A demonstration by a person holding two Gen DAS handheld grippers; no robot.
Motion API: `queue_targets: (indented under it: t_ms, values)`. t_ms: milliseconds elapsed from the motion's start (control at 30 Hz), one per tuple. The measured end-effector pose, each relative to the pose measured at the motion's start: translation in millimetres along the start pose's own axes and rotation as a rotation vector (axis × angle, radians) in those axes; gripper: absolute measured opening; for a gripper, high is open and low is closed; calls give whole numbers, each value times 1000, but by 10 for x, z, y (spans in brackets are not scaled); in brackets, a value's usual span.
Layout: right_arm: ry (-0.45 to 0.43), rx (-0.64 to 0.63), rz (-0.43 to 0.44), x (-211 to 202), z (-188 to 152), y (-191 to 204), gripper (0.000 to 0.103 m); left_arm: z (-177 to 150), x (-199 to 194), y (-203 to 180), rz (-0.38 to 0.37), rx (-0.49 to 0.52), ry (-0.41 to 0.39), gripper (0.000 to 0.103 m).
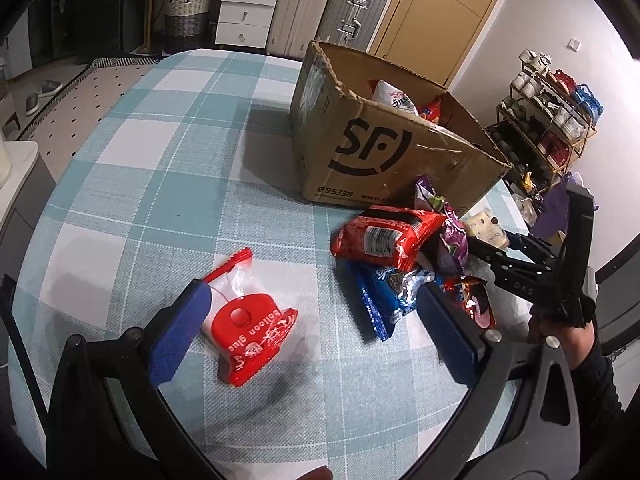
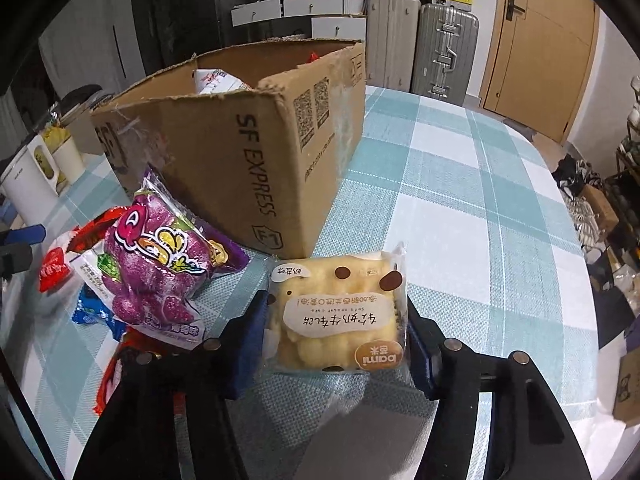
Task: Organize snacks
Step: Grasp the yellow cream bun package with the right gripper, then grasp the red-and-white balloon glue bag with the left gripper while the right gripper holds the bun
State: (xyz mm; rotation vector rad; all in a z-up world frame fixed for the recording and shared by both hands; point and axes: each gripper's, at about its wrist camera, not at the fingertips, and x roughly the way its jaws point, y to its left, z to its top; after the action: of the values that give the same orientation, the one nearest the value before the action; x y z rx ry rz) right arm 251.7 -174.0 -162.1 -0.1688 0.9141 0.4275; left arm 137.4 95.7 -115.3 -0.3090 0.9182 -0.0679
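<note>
**Cardboard box and loose snacks on the checked worktop**

Cardboard makes up the open SF box (image 1: 384,148), which stands on the teal-and-white checked worktop (image 1: 160,168) with a white packet (image 1: 394,98) and a red one showing above its torn rim; in front of it lies a loose pile of snacks: a red packet (image 1: 384,238) on top, a purple grape-candy bag (image 2: 160,264) leaning beside it, a blue wrapper (image 1: 384,300) underneath, and a small red-and-silver wrapper (image 1: 474,300) at the near edge of the heap

Left tool (image 1: 316,320) is released, its blue-padded fingers (image 1: 180,332) spread wide above the cloth; a red-and-clear balloon glue pack (image 1: 248,320) lies flat between them, just beside the left pad, though contact cannot be told; the blue wrapper sits just inside the other finger

Right tool (image 2: 336,336) has its two blue pads on either side of a clear-wrapped yellow nougat cake (image 2: 336,316), which rests on the worktop just in front of the box's near corner; the pads stand close against the wrapper's edges, yet whether they are clenched on it or merely beside it I cannot tell; the grape-candy bag lies just to the cake's left, overlapping the red and blue packets

From the left wrist view the right tool appears at the far right, held in a hand (image 1: 568,340), with the cake pale between pile and tool; suitcases (image 2: 444,52), white drawers (image 1: 248,12) and a wooden door (image 2: 544,40) stand behind the worktop
</note>
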Motion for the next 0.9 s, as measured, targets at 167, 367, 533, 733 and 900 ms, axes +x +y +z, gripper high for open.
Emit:
queue_targets:
  t_ms: [167, 367, 533, 733, 900]
  values:
    - [-14, 57, 34, -90, -33, -53, 62, -12, -80, 68, 14, -15, -12, 102]
    - [-46, 126, 79, -341, -125, -60, 62, -37, -203, 179, 39, -29, -29, 102]
    - [-83, 159, 111, -569, -182, -17, 62, -100, -295, 288, 71, -35, -30, 102]
    - [-133, 185, 147, -853, -263, 96, 62, -187, -306, 448, 106, -60, -8, 102]
    - [-157, 206, 167, -1012, -329, 180, 62, -233, -194, 508, 112, -75, 22, 102]
